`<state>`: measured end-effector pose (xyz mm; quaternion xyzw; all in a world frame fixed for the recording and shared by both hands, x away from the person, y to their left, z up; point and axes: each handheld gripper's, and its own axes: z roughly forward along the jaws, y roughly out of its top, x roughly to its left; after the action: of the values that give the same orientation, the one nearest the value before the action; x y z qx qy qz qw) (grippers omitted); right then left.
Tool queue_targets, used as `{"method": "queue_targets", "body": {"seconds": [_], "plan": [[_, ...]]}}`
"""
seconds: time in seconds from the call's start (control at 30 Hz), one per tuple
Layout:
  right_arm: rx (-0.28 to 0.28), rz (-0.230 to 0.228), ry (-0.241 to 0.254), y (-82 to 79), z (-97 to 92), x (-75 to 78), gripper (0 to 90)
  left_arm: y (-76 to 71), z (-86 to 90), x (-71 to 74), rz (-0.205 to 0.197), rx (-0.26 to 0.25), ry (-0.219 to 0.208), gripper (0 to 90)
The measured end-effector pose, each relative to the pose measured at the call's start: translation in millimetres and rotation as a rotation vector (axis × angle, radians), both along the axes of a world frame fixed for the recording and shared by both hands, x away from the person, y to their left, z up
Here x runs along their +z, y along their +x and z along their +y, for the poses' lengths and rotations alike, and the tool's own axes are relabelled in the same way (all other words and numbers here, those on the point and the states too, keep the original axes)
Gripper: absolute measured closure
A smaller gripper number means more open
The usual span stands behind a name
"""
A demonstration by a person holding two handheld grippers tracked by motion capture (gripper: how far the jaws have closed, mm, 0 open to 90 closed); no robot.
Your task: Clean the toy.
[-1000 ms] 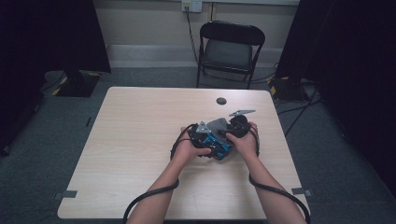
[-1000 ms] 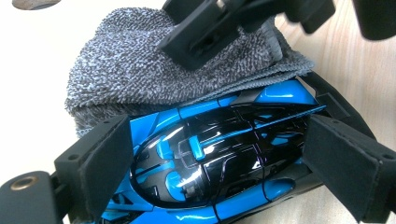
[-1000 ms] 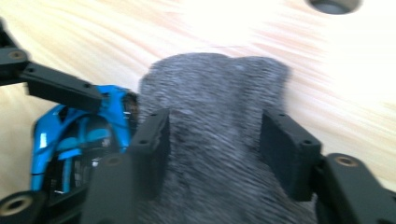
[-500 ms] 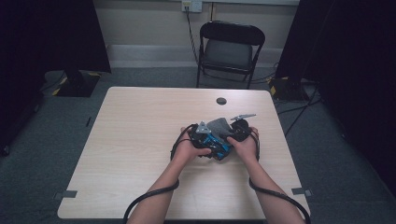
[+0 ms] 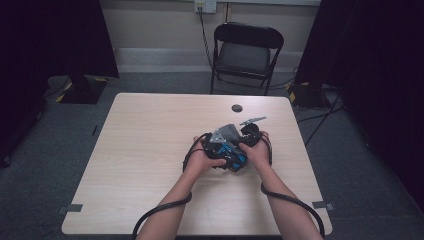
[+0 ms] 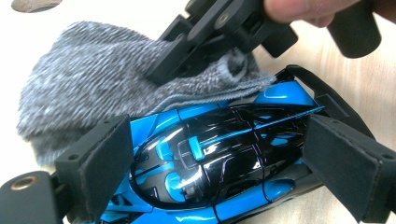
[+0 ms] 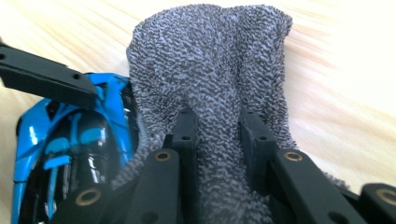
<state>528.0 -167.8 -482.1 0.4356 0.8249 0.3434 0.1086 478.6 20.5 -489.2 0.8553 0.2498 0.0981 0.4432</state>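
Right gripper (image 7: 217, 135): jaws just closing, now pinched on a fold of grey knit sock (image 7: 210, 70), which runs away from the jaws along the wooden table (image 5: 150, 150). Left gripper (image 6: 219, 163): pads clamped on the sides of a blue-and-black toy car (image 6: 210, 158), long axis crosswise between the jaws, beside the sock. Both lie right of table centre, near the person's edge.

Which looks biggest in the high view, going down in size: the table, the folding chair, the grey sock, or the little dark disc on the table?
1. Table, largest by far.
2. Folding chair; it stands farther from the camera, so it may look smaller than it is.
3. Grey sock, partly hidden by the grippers.
4. Dark disc, smallest.
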Motion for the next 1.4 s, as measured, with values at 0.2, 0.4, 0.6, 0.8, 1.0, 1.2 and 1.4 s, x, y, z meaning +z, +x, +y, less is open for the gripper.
{"method": "queue_targets", "body": {"seconds": [0.2,0.4,0.6,0.8,1.0,1.2,1.4], "plan": [[0.052,-0.008,-0.019,2.8,5.1,0.0,74.1,0.7,0.0,0.3,-0.001,-0.006,0.004,8.7],[0.104,-0.015,-0.023,3.1,2.9,0.0,76.1,0.8,0.2,0.2,-0.001,-0.005,0.002,8.7],[0.12,0.002,-0.005,1.0,-3.6,0.7,76.4,0.8,0.2,0.2,0.0,-0.006,0.003,8.7],[0.173,0.02,0.0,0.7,-14.1,2.0,76.7,0.7,0.2,0.1,-0.001,-0.005,0.002,8.7],[0.212,0.039,-0.024,-2.7,-27.4,5.3,76.8,0.9,0.3,0.4,0.001,-0.006,0.004,8.7],[0.221,0.036,-0.005,-11.2,-43.0,4.1,76.8,1.0,-0.1,0.7,0.0,-0.006,0.008,8.7],[0.22,0.038,-0.004,-22.6,-53.7,4.8,76.8,0.8,-0.2,0.8,0.0,-0.007,0.01,8.7]]}}
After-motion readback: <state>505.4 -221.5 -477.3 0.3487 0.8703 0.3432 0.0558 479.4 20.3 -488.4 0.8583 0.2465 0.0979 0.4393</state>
